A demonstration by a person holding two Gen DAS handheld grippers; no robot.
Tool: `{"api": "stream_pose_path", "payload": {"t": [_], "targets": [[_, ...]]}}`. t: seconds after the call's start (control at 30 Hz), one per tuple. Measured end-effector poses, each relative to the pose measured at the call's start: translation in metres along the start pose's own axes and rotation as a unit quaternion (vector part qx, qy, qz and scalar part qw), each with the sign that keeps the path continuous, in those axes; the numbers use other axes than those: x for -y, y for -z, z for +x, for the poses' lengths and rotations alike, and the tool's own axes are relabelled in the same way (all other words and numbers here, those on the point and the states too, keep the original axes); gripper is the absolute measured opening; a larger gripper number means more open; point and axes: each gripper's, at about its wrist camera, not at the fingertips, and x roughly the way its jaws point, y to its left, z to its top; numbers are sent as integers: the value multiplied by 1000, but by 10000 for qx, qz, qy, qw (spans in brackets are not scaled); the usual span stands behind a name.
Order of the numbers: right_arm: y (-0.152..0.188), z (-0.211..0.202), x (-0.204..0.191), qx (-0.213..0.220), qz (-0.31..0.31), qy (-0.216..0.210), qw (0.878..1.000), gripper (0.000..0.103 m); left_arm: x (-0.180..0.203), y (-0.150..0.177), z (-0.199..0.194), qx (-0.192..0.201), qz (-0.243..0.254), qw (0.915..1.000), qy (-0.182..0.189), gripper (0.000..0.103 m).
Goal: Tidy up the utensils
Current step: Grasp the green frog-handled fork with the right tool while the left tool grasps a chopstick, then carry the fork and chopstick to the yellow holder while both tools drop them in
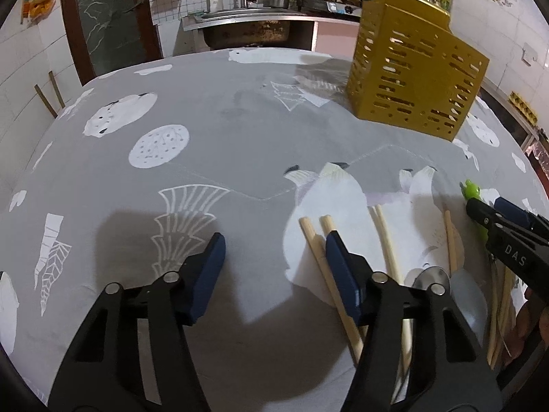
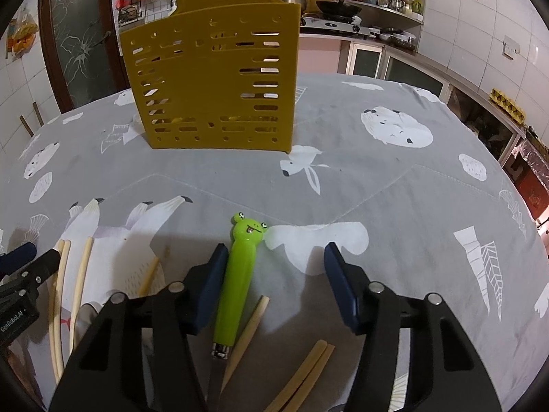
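Note:
A yellow slotted utensil holder stands upright on the grey tablecloth, also in the right wrist view. My left gripper is open and empty, low over the cloth, with wooden chopsticks by its right finger. More chopsticks and a metal spoon lie to the right. My right gripper is open, with a green frog-handled utensil lying between its fingers beside the left pad. Chopsticks lie beneath it and pale ones to the left.
The table carries a grey cloth with white animal prints. The right gripper's tip shows at the left view's right edge; the left gripper shows at the right view's left edge. A sink and stove stand behind.

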Motion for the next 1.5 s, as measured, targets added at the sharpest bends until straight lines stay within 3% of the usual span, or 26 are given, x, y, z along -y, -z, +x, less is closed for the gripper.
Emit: {"api": "stream_pose_path", "payload": {"t": [0.1, 0.47, 0.67, 0.8, 1.0, 1.2, 1.5], "targets": [[0, 0, -1, -15, -37, 29, 10000, 57, 11, 1, 1, -44, 142, 9999, -34, 51], [-6, 3, -9, -316, -142, 104, 9993, 45, 16, -7, 5, -200, 126, 9996, 135, 11], [-16, 11, -13, -562, -96, 128, 9983, 34, 23, -16, 13, -212, 228, 9995, 71, 7], [-18, 12, -14, -576, 13, 30, 9983, 21, 27, -20, 16, -151, 301, 9994, 15, 5], [-19, 3, -7, -435, 216, -148, 9987, 19, 24, -29, 14, -140, 191, 9995, 192, 4], [-26, -15, 1, -136, 343, -284, 9989, 18, 24, -44, -8, 268, 133, 9990, 342, 4], [-47, -48, 26, 702, 708, -354, 9944, 18, 27, -75, -62, 1285, 84, 9904, 503, 4]]}}
